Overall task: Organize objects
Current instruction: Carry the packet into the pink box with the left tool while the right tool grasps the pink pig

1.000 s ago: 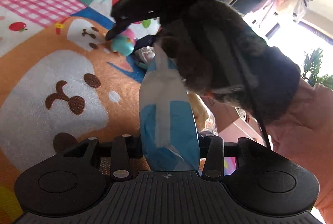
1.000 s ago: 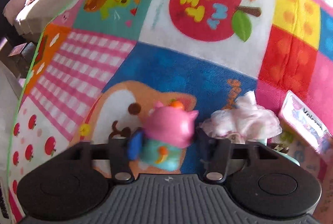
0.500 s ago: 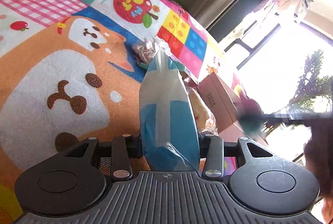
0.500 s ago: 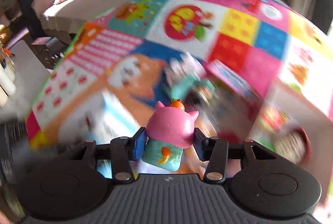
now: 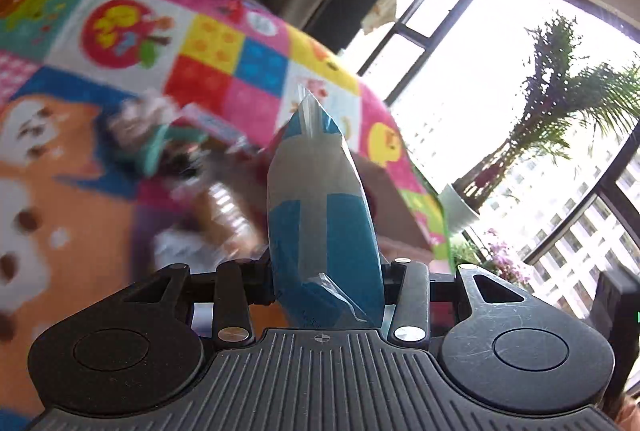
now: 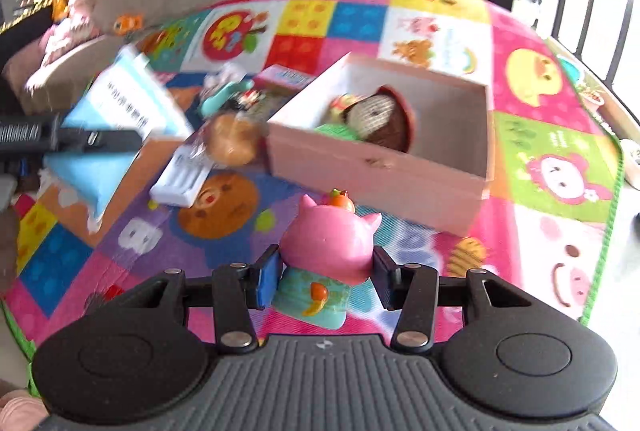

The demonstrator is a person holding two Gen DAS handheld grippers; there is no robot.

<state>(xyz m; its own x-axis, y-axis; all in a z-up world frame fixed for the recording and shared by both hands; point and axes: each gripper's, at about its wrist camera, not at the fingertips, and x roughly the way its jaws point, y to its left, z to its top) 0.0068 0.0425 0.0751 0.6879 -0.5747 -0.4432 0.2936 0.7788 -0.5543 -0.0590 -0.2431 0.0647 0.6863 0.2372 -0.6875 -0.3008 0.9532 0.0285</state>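
Holding a pig toy (image 6: pixel 330 245) between its pads, the right gripper (image 6: pixel 326 271) is clamped on the toy's sides at head level, so the teal base hangs free below and can be set down without obstruction. The toy is above the mat (image 6: pixel 552 159), just near of the pink box (image 6: pixel 400 167), which lies open and already contains a brown round item (image 6: pixel 380 119) and something green. Judged from this alignment, the box is the collection point and the toy is next to go in. The left gripper (image 5: pixel 324 271) is closed on a blue-and-white pouch (image 5: pixel 320 215), gripped at its lower end so it stands upright between the fingers. Loose items remain on the mat left of the box: a white tray (image 6: pixel 182 179), a round bun-like object (image 6: pixel 232 141) and a pink packet (image 6: pixel 286 77). Motion blur prevents finer identification of that pile.
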